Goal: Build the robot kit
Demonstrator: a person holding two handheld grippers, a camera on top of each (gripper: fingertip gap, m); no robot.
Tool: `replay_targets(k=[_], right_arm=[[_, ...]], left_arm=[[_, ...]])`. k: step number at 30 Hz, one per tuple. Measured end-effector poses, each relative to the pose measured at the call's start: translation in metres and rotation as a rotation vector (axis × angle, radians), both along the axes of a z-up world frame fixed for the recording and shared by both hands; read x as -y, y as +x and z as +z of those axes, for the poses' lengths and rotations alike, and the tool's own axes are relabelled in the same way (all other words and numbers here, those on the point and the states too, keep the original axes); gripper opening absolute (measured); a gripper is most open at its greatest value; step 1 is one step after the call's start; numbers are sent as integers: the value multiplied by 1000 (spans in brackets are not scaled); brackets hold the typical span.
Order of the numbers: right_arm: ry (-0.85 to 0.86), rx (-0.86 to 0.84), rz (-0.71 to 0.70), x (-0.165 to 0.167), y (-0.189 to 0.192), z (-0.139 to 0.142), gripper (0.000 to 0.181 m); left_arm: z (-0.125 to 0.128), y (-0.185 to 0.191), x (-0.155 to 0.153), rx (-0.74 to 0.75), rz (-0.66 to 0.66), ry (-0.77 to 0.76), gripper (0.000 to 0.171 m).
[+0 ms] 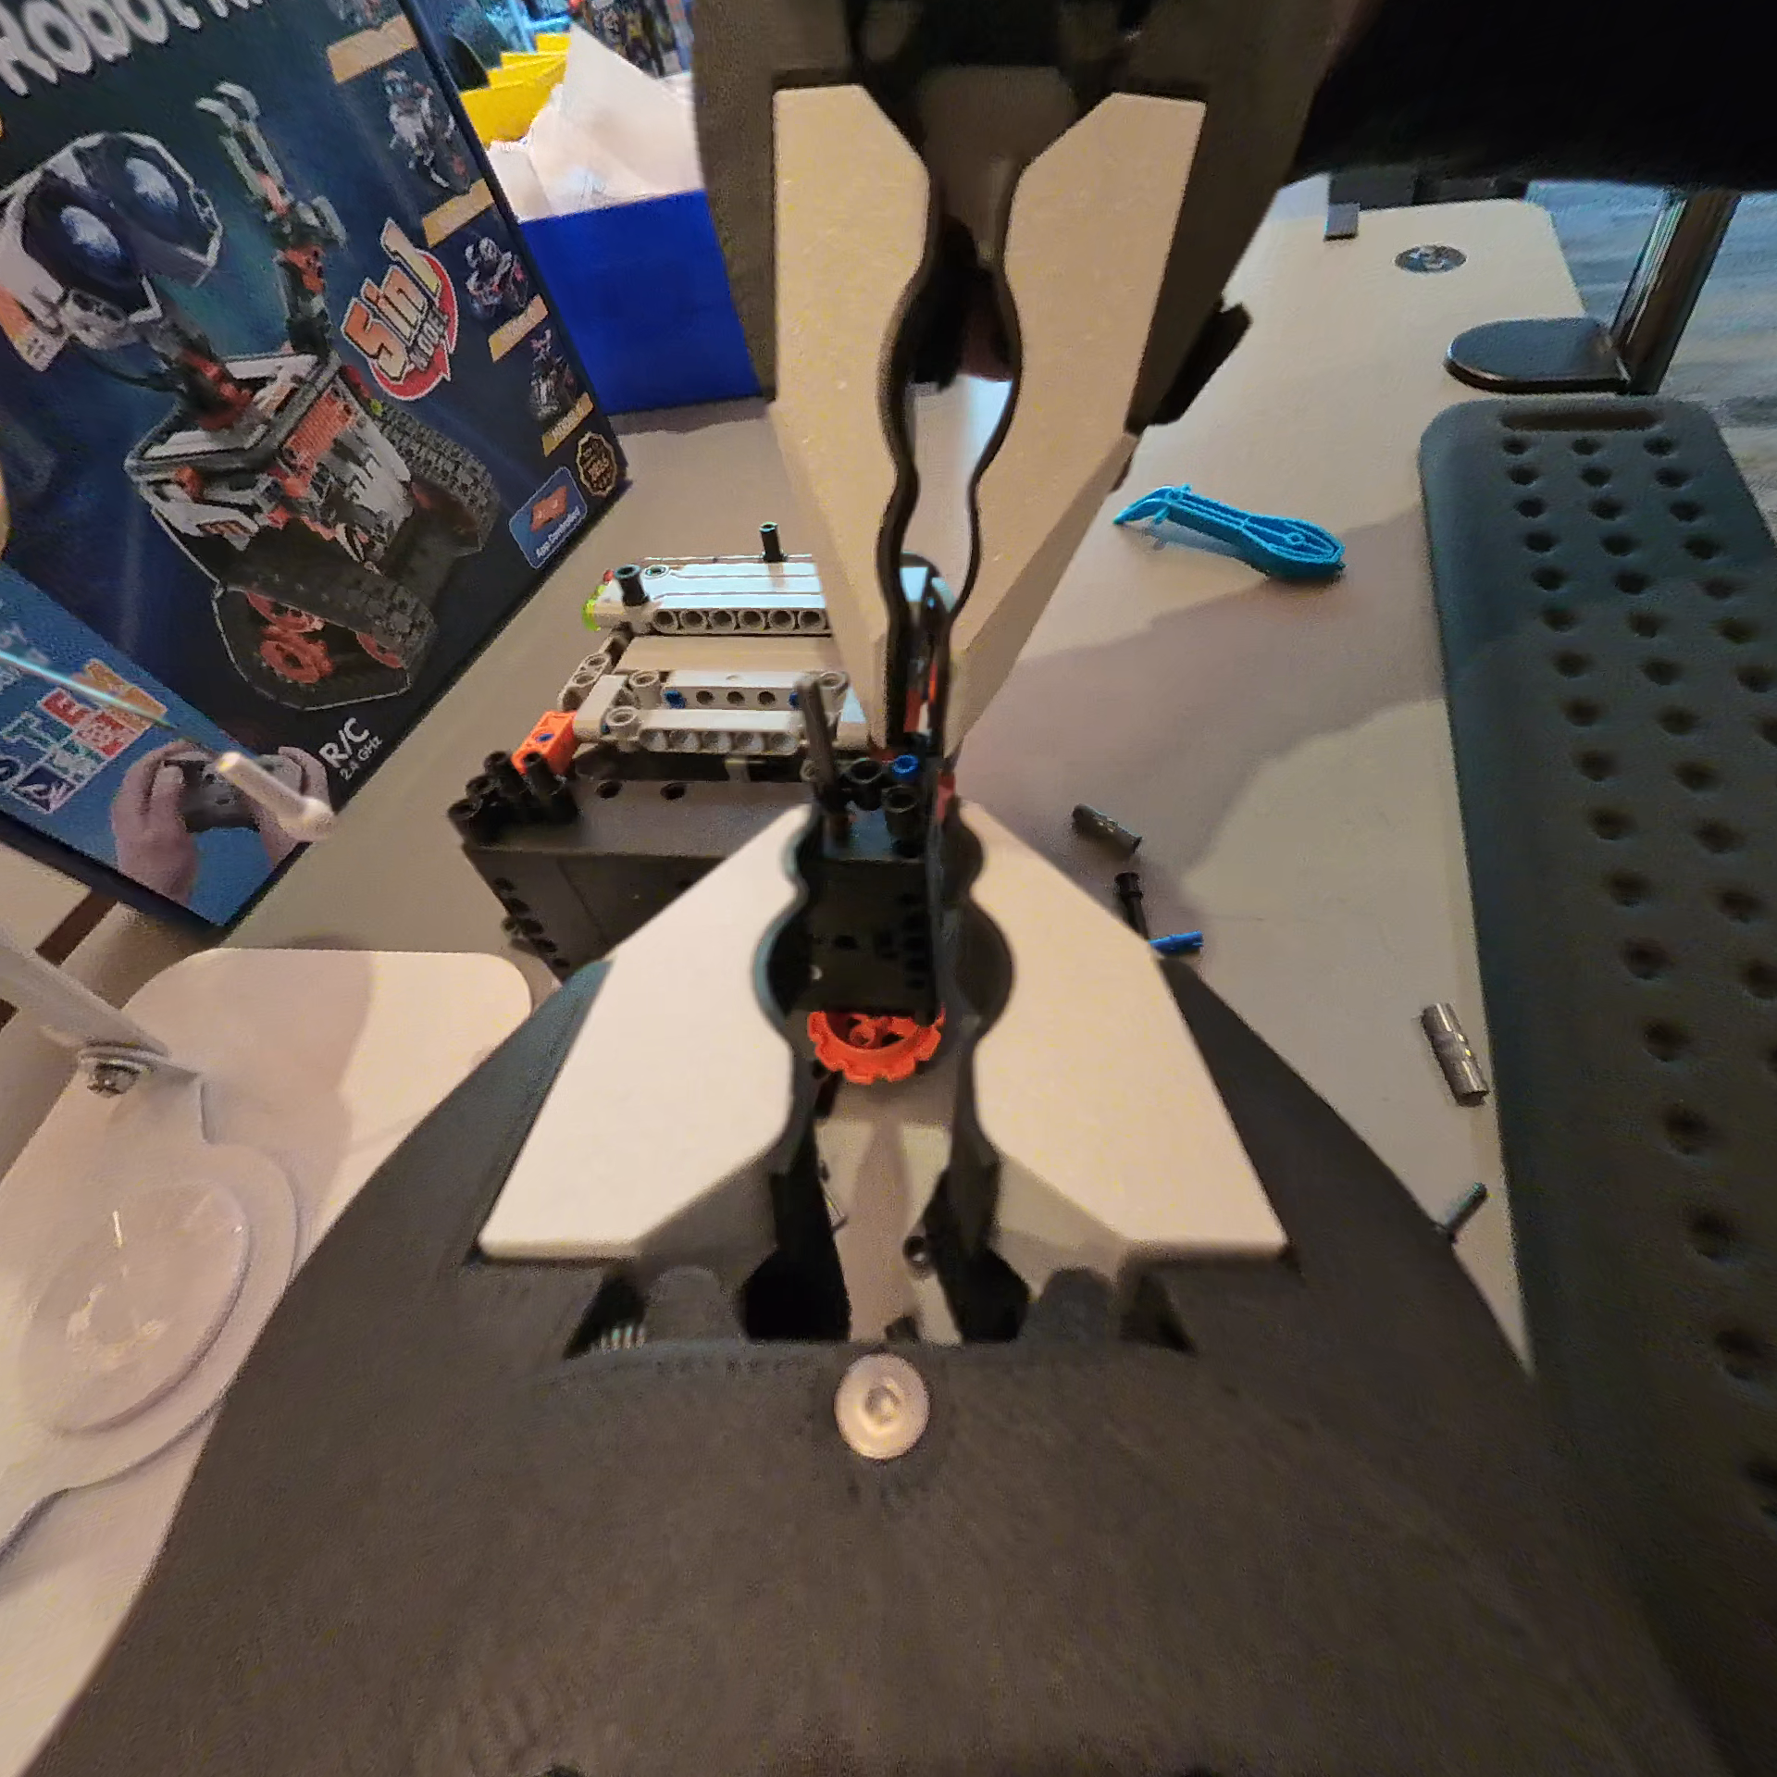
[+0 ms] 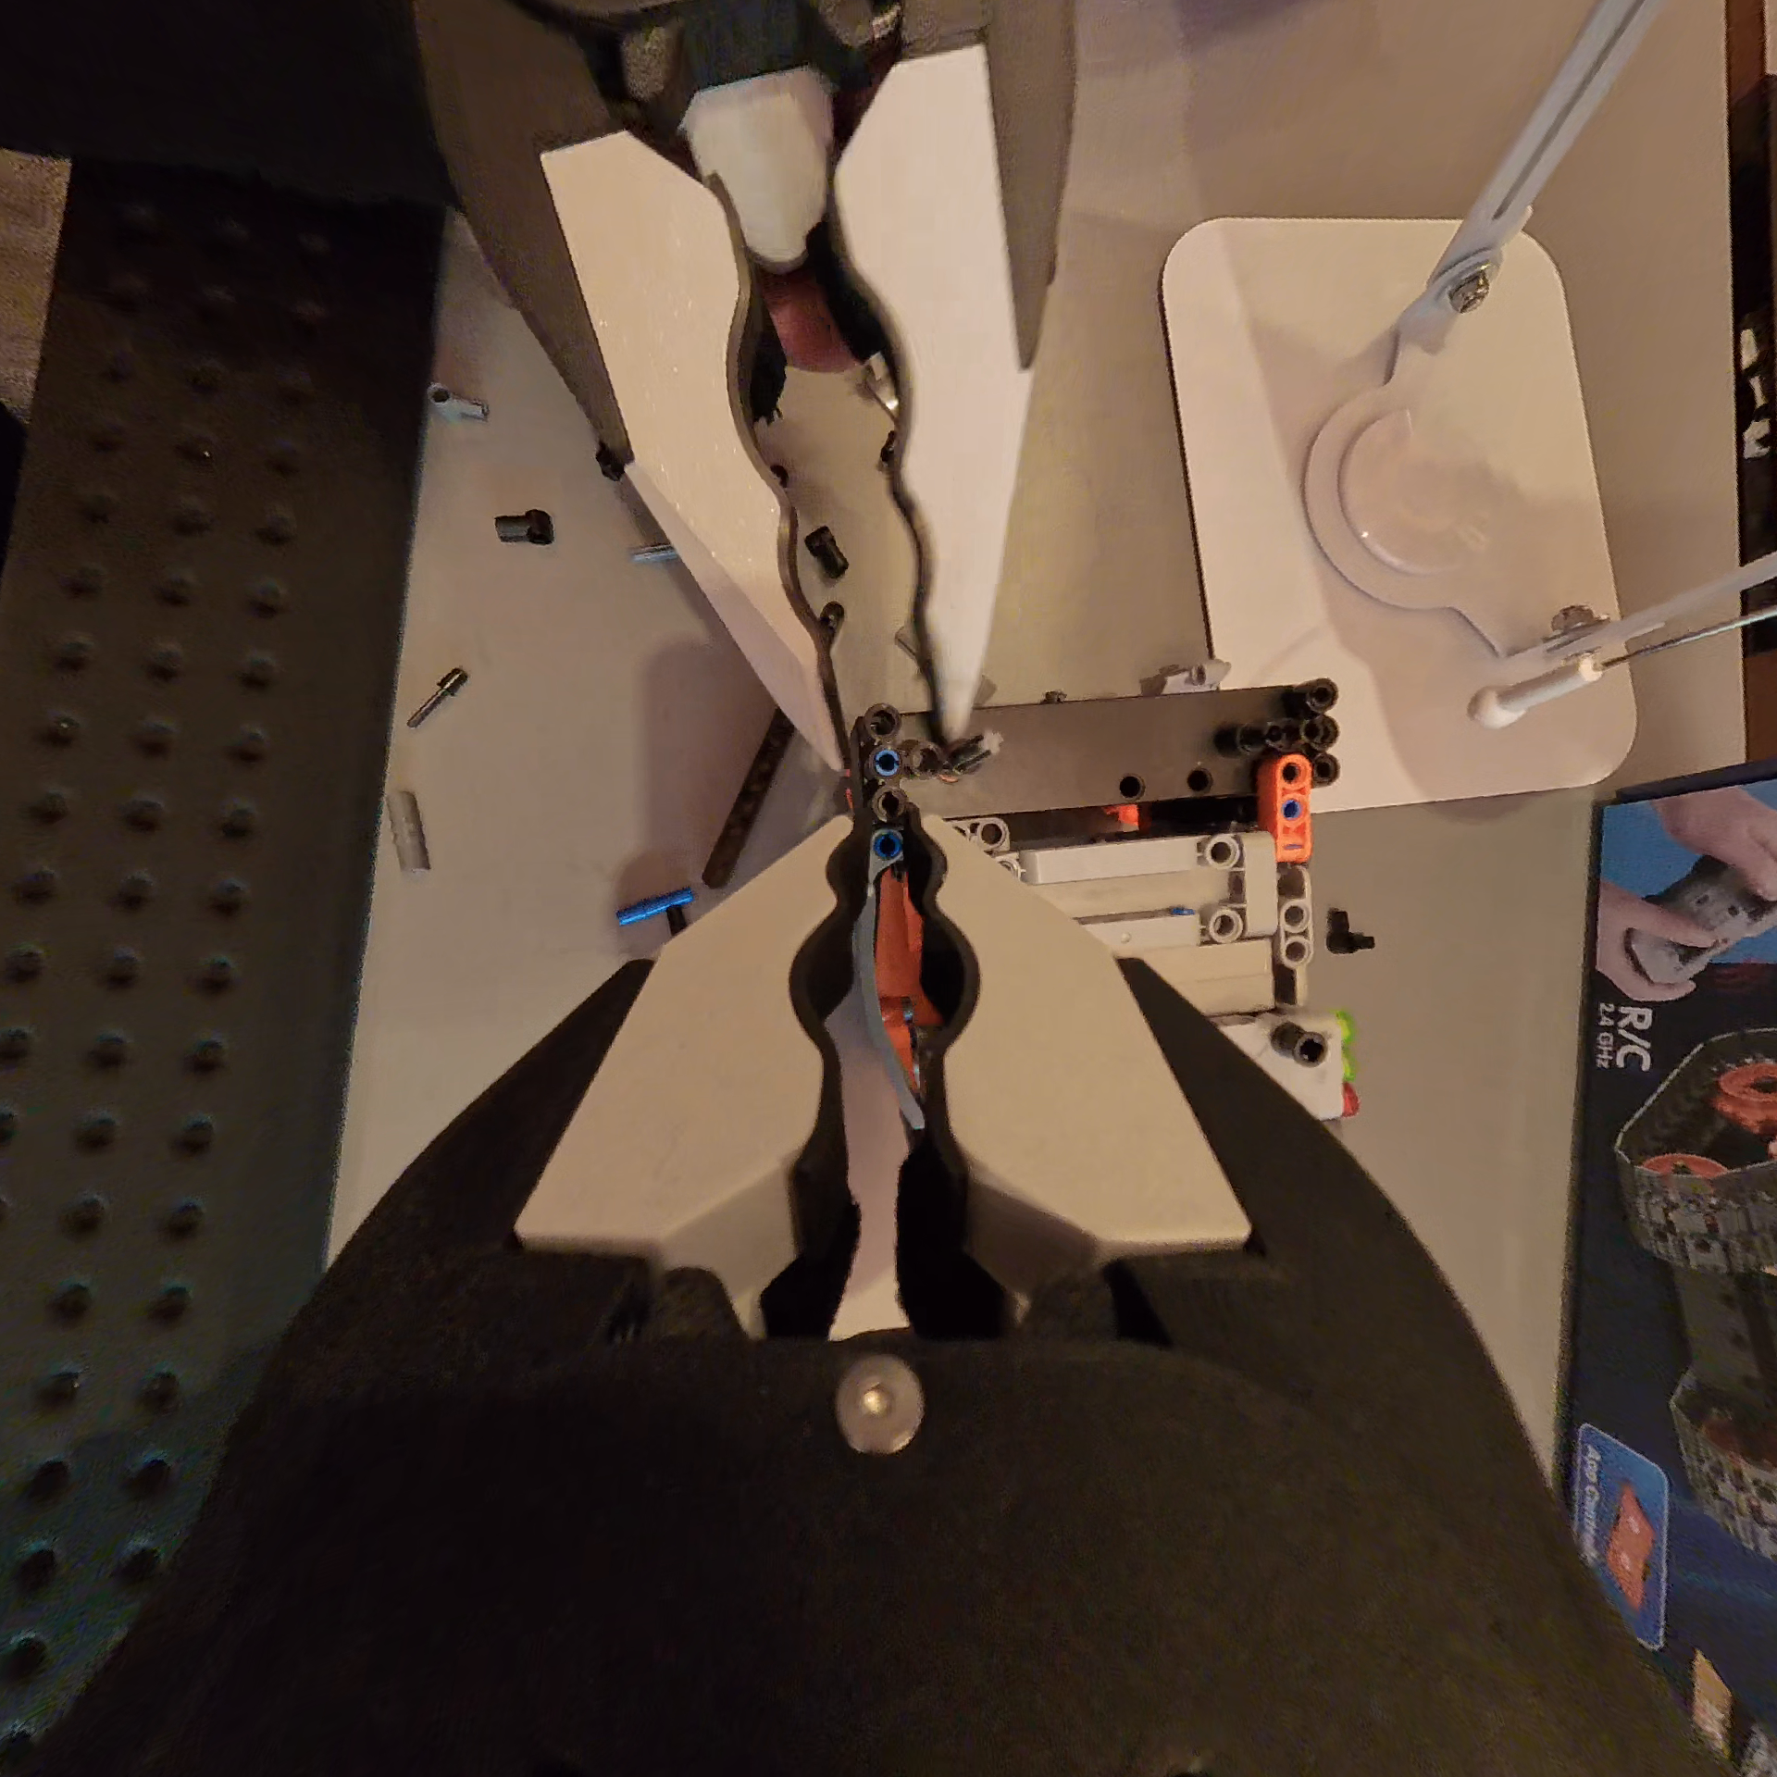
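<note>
Gripping a black motor block (image 1: 870, 913) with an orange gear (image 1: 873, 1043) on its near face, the left tool (image 1: 880, 827) has its fingers clamped on the block's two sides. The block stands at the 3 o'clock end of the brick-built chassis (image 1: 712, 673) of grey and black beams, which sits on the counter (image 1: 1250, 721).

The right tool (image 2: 885, 822) comes in from 12 o'clock in the left wrist view, tip to tip with the left one. Its fingers are pressed together on a black pin-holed strip (image 2: 883, 798) carrying blue pins, with an orange part and a curved grey piece in the gap behind. This strip appears to be the top of the same block, though I cannot tell for sure.

The chassis already carries stacked grey beams, an orange connector (image 1: 543, 745) and a cluster of black pins at its 9 o'clock corner. Several pieces lie unattached at 3 o'clock of the block: a dark connector (image 1: 1106, 825), a blue pin (image 1: 1178, 942) and a grey sleeve (image 1: 1452, 1053).

Further out, a blue plastic lever (image 1: 1240, 534) lies at 2 o'clock, beside a black perforated panel (image 1: 1615, 769). The kit's printed box (image 1: 240, 433) stands at 10 o'clock, a blue bin (image 1: 644, 288) behind it. A white stand base (image 1: 288, 1058) lies at 8 o'clock.
</note>
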State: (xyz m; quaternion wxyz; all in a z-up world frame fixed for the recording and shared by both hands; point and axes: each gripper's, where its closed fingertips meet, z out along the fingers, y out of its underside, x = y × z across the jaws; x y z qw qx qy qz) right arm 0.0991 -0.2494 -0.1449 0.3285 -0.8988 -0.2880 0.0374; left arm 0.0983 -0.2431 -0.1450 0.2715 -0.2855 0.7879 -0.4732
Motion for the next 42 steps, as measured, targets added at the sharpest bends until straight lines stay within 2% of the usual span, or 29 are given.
replay_targets(k=[1,5,16,22,26,30,31,33,38,40,42], right_arm=[[0,3,2,-1,0,-1,4],[-6,-2,-2,0,1,0,3],[-9,-28,-5,-2,-1,0,4],[-59,25,7,1,0,-13,3],[-14,2,-10,-1,4,0,3],[-43,-16,8,4,4,3,3],[-44,-21,8,4,4,2,3],[-40,-18,4,4,4,1,3],[-23,-45,-12,3,5,1,4],[-21,-48,-21,5,6,2,4],[-1,-51,-39,6,8,4,5]], left_arm=[[0,-1,2,4,-4,3,14],[2,-2,2,12,-3,-21,6],[1,-1,3,10,-11,-20,6],[-13,0,5,-24,-20,18,6],[1,3,3,13,-9,-35,6],[4,2,8,3,-22,-67,6],[3,2,6,-3,-18,-80,13],[3,3,-5,7,21,-67,43],[-12,9,-6,-23,67,-16,59],[-20,12,-10,-49,95,-12,81],[-8,17,-22,17,146,3,96]])
